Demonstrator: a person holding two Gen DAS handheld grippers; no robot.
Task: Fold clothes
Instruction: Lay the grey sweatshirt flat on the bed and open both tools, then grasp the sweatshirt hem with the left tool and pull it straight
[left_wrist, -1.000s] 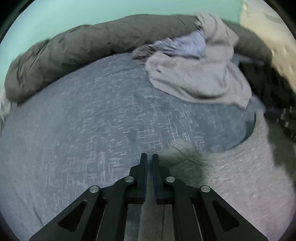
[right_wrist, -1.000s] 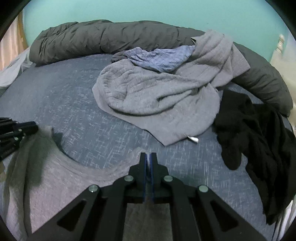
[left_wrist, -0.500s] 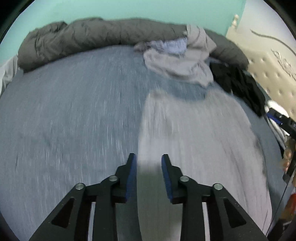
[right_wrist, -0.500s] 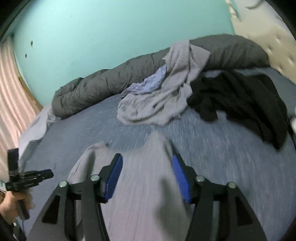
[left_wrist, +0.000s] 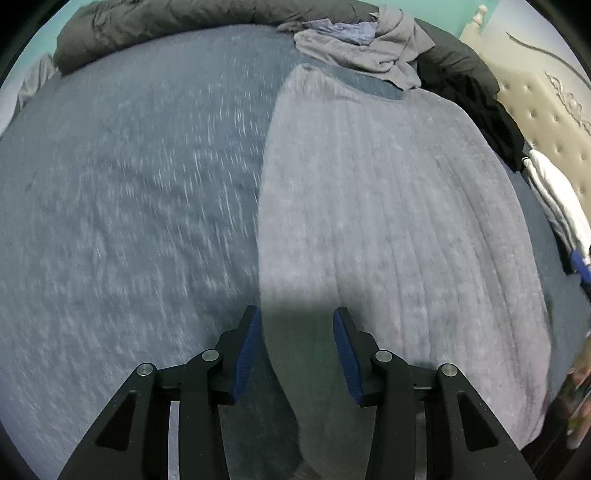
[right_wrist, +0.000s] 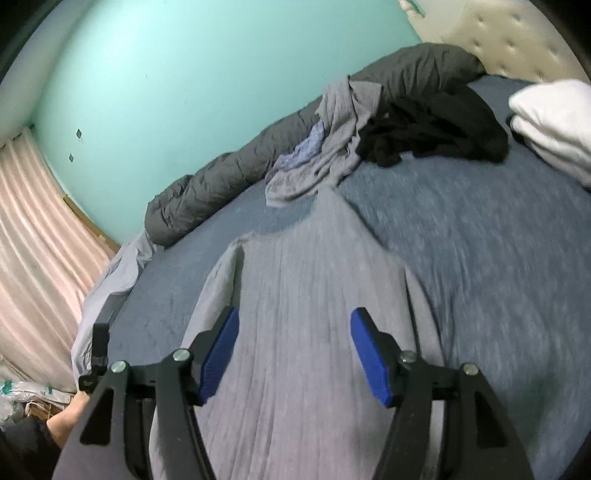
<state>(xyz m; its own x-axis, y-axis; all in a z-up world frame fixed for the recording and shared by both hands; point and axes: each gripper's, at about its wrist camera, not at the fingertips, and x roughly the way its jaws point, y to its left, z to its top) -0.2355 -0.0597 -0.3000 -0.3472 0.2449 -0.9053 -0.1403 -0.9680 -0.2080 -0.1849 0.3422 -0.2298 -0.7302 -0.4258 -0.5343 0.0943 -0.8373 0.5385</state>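
A light grey ribbed garment (left_wrist: 388, 206) lies spread flat on the blue-grey bed (left_wrist: 129, 184), its neckline toward the far pile. My left gripper (left_wrist: 295, 332) hovers over the garment's near left edge. Its jaws are opening and nothing is pressed between the blue pads. In the right wrist view the same garment (right_wrist: 303, 295) stretches away under my right gripper (right_wrist: 295, 332). Those jaws are opening too, wide apart above the cloth and holding nothing. The left gripper's body (right_wrist: 98, 354) and a hand (right_wrist: 70, 417) show at the bed's left edge.
A heap of grey and pale blue clothes (right_wrist: 325, 147) and a black garment (right_wrist: 436, 125) lie at the far side against a rolled dark grey duvet (right_wrist: 229, 173). Folded white cloth (right_wrist: 550, 125) sits by the tufted headboard (left_wrist: 546, 122). A pink curtain (right_wrist: 33, 266) hangs at left.
Both grippers let go of the grey garment's neckline and opened. Both pulled back toward the near edge of the bed, so the garment now lies stretched out flat ahead of them.
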